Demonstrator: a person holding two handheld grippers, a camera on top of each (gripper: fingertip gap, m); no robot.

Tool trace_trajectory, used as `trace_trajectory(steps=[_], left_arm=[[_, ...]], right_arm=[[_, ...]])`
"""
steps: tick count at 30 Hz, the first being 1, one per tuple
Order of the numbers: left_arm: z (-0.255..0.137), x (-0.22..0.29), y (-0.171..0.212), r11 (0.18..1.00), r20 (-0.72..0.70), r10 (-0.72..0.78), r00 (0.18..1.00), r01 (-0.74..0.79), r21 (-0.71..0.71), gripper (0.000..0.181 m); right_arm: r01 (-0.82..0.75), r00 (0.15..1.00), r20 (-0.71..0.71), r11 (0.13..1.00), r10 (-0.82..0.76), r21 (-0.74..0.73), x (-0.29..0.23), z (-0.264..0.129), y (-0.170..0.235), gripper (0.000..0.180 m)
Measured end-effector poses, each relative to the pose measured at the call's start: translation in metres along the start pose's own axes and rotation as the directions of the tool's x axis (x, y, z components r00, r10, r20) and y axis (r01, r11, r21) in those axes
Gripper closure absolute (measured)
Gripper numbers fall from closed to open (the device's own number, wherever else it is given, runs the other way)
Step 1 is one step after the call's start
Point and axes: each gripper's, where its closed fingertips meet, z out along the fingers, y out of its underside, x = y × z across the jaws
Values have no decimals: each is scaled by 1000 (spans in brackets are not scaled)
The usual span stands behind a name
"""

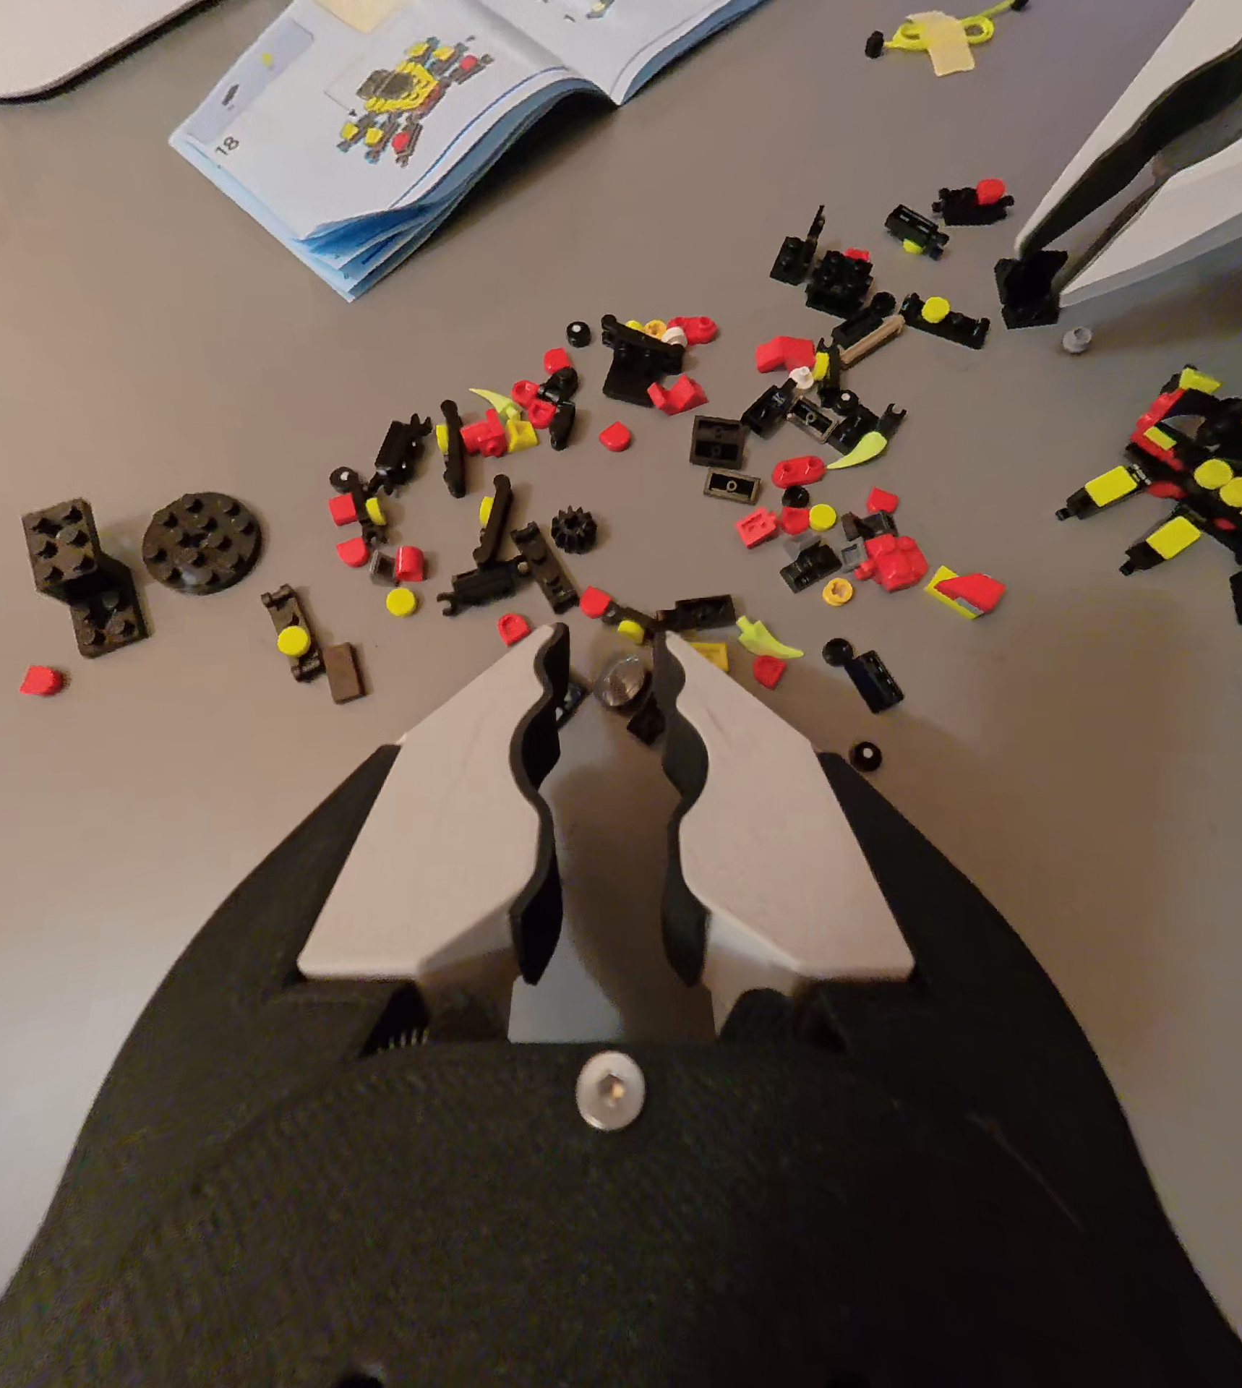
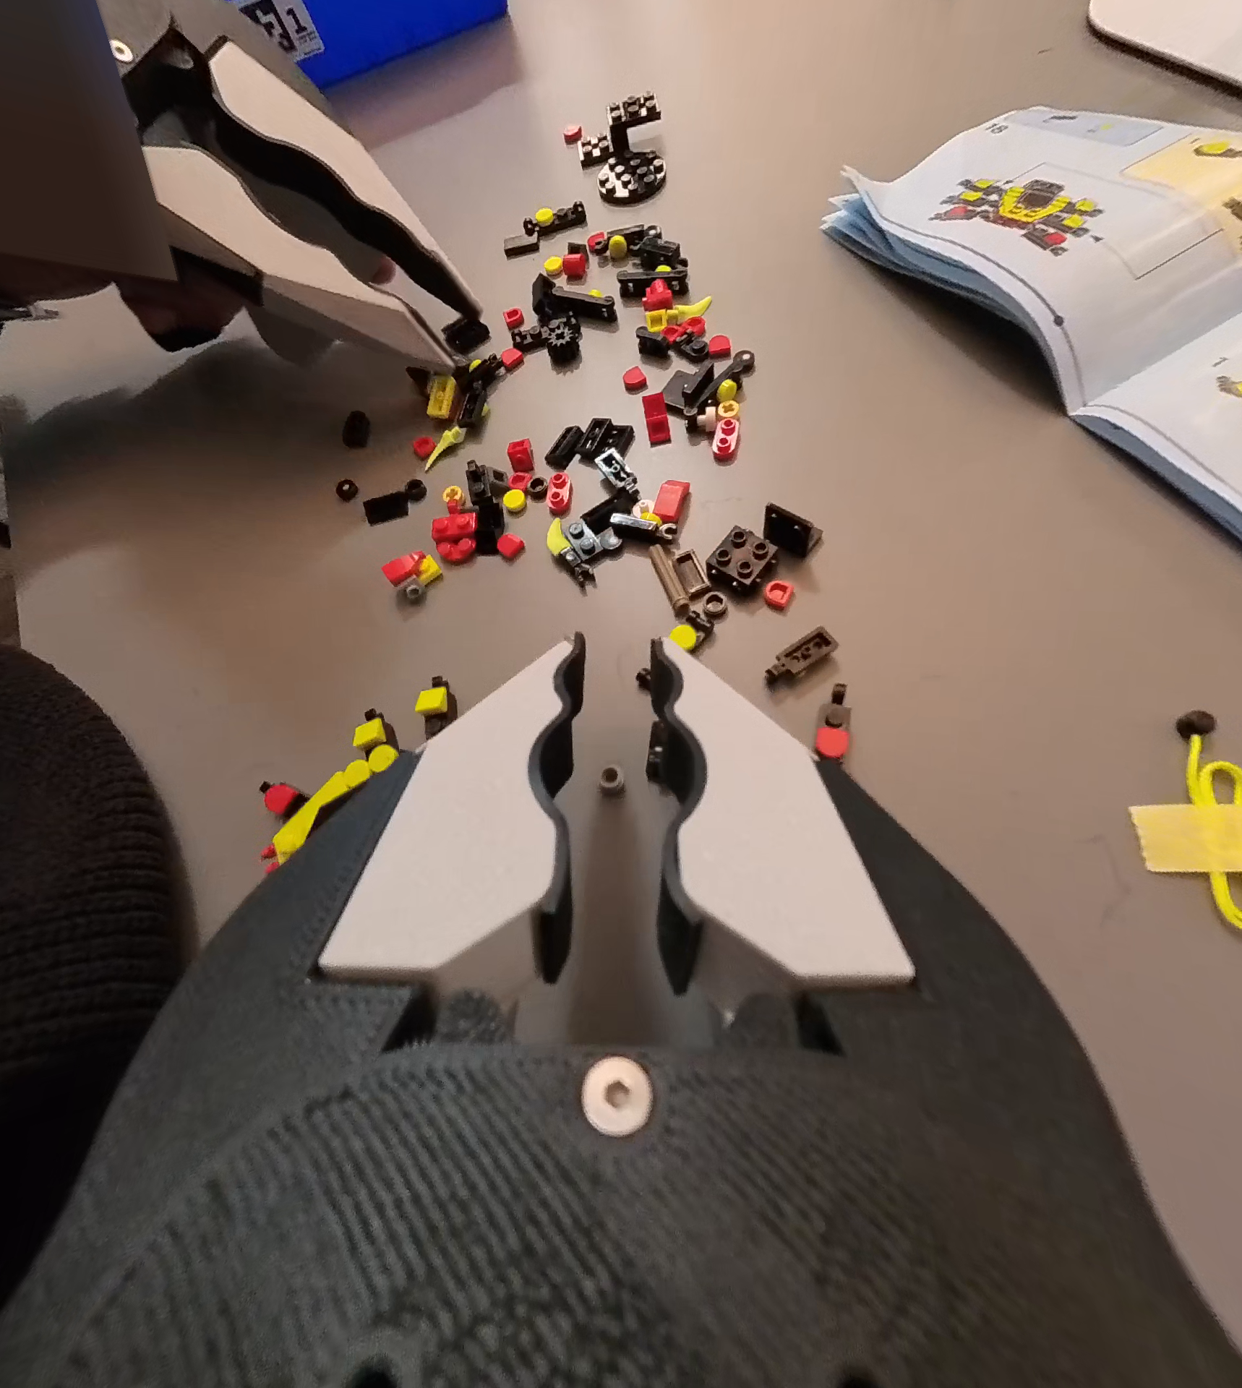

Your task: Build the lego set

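Note:
Several loose black, red and yellow lego pieces (image 1: 678,466) lie scattered on the grey table (image 1: 152,826); they also show in the right wrist view (image 2: 588,420). A partly built red, yellow and black model (image 1: 1219,496) sits at the right, half hidden behind my right gripper in its own view (image 2: 332,796). My left gripper (image 1: 612,644) is open at the near edge of the pile, with a grey round piece (image 1: 622,680) and a small black piece (image 1: 644,722) between its fingers. My right gripper (image 2: 616,647) is open over a small grey stud (image 2: 610,779); a black piece (image 2: 655,743) lies against its right finger.
An open instruction booklet (image 1: 408,128) lies at the back, also in the right wrist view (image 2: 1099,255). A black round plate (image 1: 201,541) and stacked black plates (image 1: 77,571) sit left. A taped yellow string (image 2: 1226,841), a blue box (image 2: 393,30) and a dark sleeve (image 2: 17,901) show. Left tips to right tips: about 15 cm. The small grey stud (image 2: 610,779) lies around 4 cm away from my right fingertips. It is also in sight in the left wrist view (image 1: 1069,347).

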Motion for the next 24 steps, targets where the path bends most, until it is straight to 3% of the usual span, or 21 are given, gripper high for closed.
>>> trace_trajectory(steps=[5, 24], left_arm=[[11, 7, 4, 998, -23, 30, 999, -31, -49, 158], [8, 13, 0, 999, -39, 44, 998, -45, -30, 162]], right_arm=[[5, 1000, 0, 1000, -5, 3, -2, -2, 1, 164], [40, 999, 0, 999, -40, 12, -9, -6, -2, 164]])
